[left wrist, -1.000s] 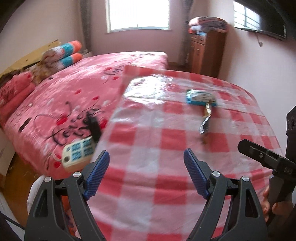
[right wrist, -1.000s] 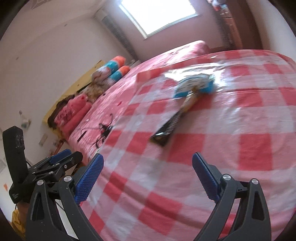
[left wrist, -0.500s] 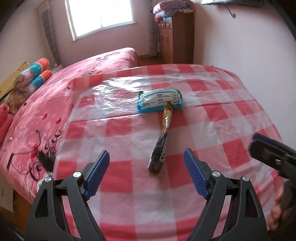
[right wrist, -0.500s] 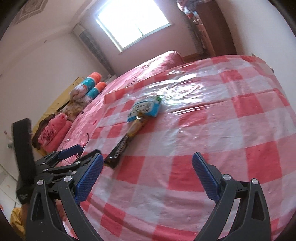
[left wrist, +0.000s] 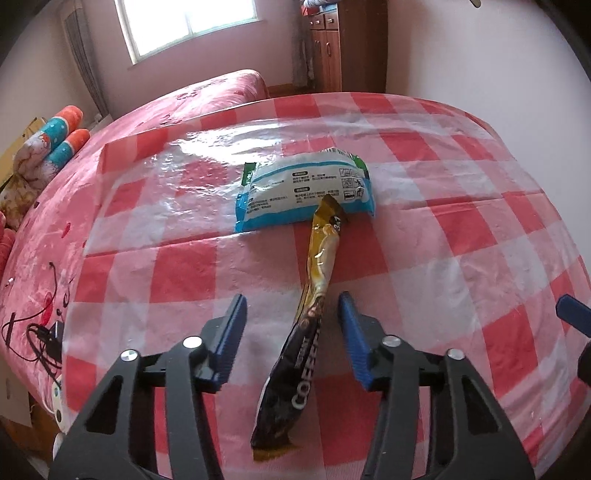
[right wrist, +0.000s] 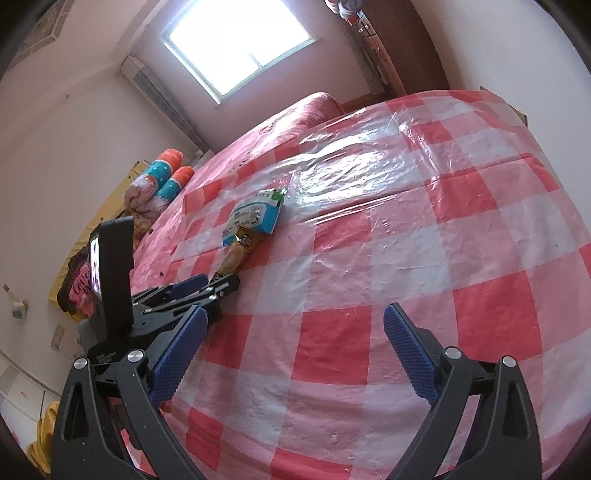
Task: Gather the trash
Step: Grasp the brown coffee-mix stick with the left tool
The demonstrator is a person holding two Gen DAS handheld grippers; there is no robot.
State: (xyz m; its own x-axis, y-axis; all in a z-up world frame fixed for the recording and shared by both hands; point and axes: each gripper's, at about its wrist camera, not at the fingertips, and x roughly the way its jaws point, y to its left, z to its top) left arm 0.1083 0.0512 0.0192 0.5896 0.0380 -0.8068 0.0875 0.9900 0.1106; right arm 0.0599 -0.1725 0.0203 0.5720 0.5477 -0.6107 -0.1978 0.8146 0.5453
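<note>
A long dark and gold coffee sachet (left wrist: 312, 325) lies on the red-and-white checked table cover (left wrist: 461, 266), its far tip resting on a blue and white wrapper (left wrist: 306, 190). My left gripper (left wrist: 291, 332) is open, its blue pads on either side of the sachet's middle, not touching it. In the right wrist view the sachet (right wrist: 236, 258) and the wrapper (right wrist: 255, 216) lie far left, with the left gripper (right wrist: 199, 290) over the sachet. My right gripper (right wrist: 291, 354) is open and empty over bare checked cloth.
A pink bed (left wrist: 48, 236) with rolled pillows (left wrist: 55, 144) lies left of the table. A wooden cabinet (left wrist: 343, 48) stands at the back wall by the window (left wrist: 188, 26). A charger and cables (left wrist: 44, 336) lie on the bed's edge.
My left gripper has moved forward and down so the coffee sachet now lies between its pads, and its jaws have narrowed. My right gripper has swung right, away from the trash.
</note>
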